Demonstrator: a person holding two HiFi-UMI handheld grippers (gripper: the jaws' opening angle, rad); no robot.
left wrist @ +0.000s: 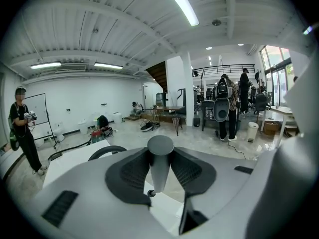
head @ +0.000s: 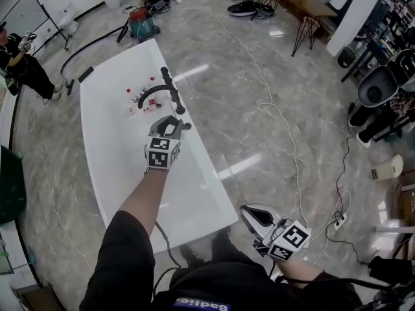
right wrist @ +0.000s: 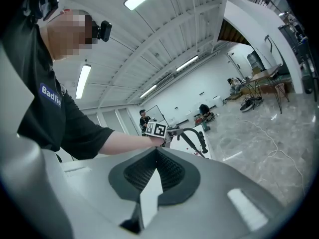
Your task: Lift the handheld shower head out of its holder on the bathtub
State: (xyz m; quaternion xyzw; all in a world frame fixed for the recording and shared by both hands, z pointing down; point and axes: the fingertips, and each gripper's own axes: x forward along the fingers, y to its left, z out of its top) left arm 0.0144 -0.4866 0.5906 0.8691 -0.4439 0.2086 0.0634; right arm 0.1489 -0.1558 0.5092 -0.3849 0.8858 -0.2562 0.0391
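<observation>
A dark grey, stick-shaped shower head (left wrist: 159, 172) stands upright between the pads of my left gripper (left wrist: 160, 153), which is shut on its handle. In the head view, the left gripper (head: 174, 126) hangs over the white bathtub (head: 110, 141), and one end of the shower head (head: 186, 126) pokes out at its right. Just beyond it on the tub stands a black fitting (head: 170, 89) with an arched tube and a straight bar. My right gripper (head: 249, 214) is off the tub's near right corner. Its pads meet at the tips (right wrist: 157, 151) with nothing between them.
Small red and white bits (head: 137, 100) lie on the tub beside the black fitting. A white cable (head: 285, 125) runs over the marble floor at the right to a power strip (head: 338, 221). A red canister (head: 141, 24) and a person (head: 19, 57) are at the back left.
</observation>
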